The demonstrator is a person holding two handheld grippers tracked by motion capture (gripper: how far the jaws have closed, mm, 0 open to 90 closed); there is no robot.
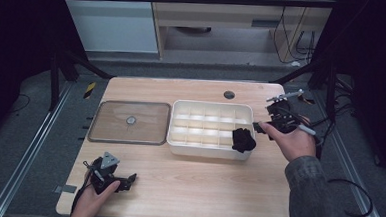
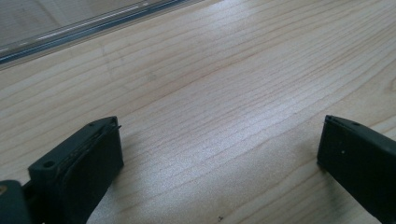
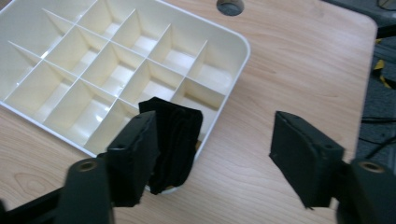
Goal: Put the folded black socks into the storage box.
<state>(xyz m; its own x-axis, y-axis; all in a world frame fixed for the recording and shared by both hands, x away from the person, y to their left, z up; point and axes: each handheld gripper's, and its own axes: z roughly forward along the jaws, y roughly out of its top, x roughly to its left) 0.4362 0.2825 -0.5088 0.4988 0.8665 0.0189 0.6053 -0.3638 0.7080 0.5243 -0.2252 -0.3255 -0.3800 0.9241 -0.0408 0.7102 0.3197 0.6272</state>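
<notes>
A white divided box (image 1: 179, 140) (image 3: 233, 42) stands mid-table with several empty compartments. A black folded cloth (image 1: 243, 139) (image 3: 177, 140) sits in its near right corner compartment, sticking up above the rim. My right gripper (image 1: 258, 127) (image 3: 215, 154) hovers just right of the box, open, nothing between its jaws, the cloth beside its left jaw. My left gripper (image 1: 129, 179) (image 2: 219, 149) rests low at the table's near left, open over bare wood.
A clear flat lid (image 1: 130, 121) with a round knob lies left of the box; its edge (image 2: 70, 30) shows ahead of the left gripper. A dark round hole (image 1: 228, 95) (image 3: 229, 6) sits near the far table edge. Cables trail at the right.
</notes>
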